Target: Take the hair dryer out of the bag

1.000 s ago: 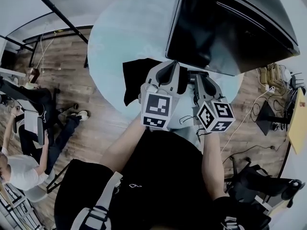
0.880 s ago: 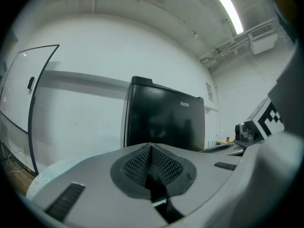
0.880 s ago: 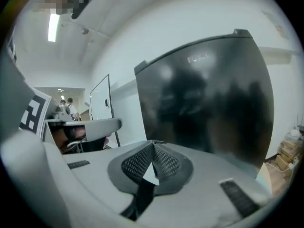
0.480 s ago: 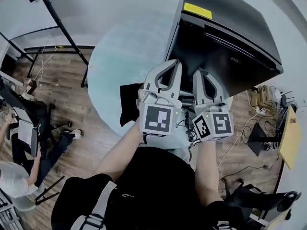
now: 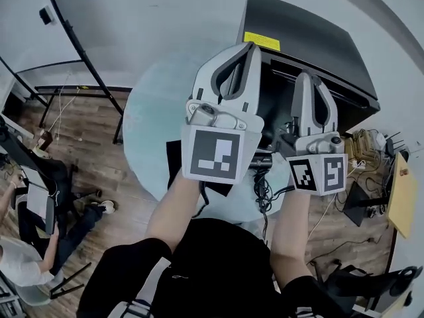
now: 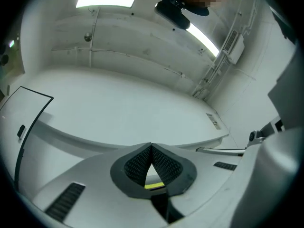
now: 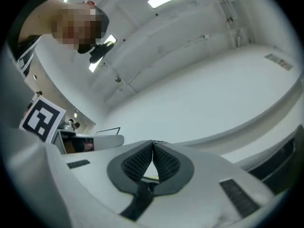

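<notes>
Below the left gripper [image 5: 250, 48], on the round table [image 5: 142, 111], lay the black bag [image 5: 174, 156], mostly covered by that gripper's marker cube [image 5: 213, 154]. Just right of that cube and left of the right gripper's cube [image 5: 318, 174] sat what looked like the hair dryer [image 5: 262, 158], only a dark barrel showing, with a tangled cord [image 5: 264, 192] under it; it touched or lay just beside the bag; could not tell whether its hidden end was inside the bag. Neither gripper touched bag or dryer. The left gripper's jaws were pressed together at the tips, nothing between them, pointed up at a white wall and a ceiling light [image 6: 105, 3]. The right gripper [image 5: 310, 78] was just beside the left one, well above the table, jaws likewise together and empty, pads [image 7: 137, 163] meeting at the tip. Beyond both grippers stood a black cabinet [image 5: 318, 42] with a yellow label [image 5: 261, 40]. Far left of the left gripper, a seated person [image 5: 26, 244]; wood floor [image 5: 86, 131] around the table.
</notes>
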`<state>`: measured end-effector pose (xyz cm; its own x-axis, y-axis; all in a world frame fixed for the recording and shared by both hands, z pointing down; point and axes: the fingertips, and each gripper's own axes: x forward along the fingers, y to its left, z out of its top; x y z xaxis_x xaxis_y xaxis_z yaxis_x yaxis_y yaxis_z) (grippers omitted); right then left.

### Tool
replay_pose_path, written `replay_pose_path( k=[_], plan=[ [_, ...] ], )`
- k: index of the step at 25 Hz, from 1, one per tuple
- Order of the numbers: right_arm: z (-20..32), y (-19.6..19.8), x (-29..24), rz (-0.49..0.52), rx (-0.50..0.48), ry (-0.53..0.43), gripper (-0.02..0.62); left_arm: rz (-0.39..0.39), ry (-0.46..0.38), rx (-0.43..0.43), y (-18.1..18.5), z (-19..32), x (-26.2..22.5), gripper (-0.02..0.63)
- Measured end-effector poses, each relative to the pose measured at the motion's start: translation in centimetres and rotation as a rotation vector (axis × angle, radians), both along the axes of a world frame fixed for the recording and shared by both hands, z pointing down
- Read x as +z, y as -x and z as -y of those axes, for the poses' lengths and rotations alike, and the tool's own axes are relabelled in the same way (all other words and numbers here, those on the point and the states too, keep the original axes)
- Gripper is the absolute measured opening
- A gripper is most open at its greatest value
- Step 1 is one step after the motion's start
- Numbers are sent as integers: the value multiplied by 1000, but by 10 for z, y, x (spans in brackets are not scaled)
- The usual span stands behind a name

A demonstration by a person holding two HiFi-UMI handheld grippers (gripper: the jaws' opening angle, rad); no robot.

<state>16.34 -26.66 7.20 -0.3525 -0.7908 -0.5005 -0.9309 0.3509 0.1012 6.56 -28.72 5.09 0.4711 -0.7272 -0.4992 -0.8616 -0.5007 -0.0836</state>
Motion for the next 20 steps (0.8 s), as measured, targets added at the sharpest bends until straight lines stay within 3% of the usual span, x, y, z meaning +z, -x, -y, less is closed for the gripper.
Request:
replay_pose_path(
  k=[3,5,8,14,20],
  plan=[
    [9,-10,-11,-16,106,22,6,-51,15,-11,4,4,-11,12],
    [13,-24,1,46,173,92,6,-125,128,-21,13,11,10,12],
    [11,-35,28,138,160,172,5,-195,315,16,15,21,59,12],
    [11,-39,87,81,179,340,5,-60,390,31,-10,23,108,12],
    [13,-40,125,14,182,445,5,150,412,15,-46,19,147,12]
  ],
)
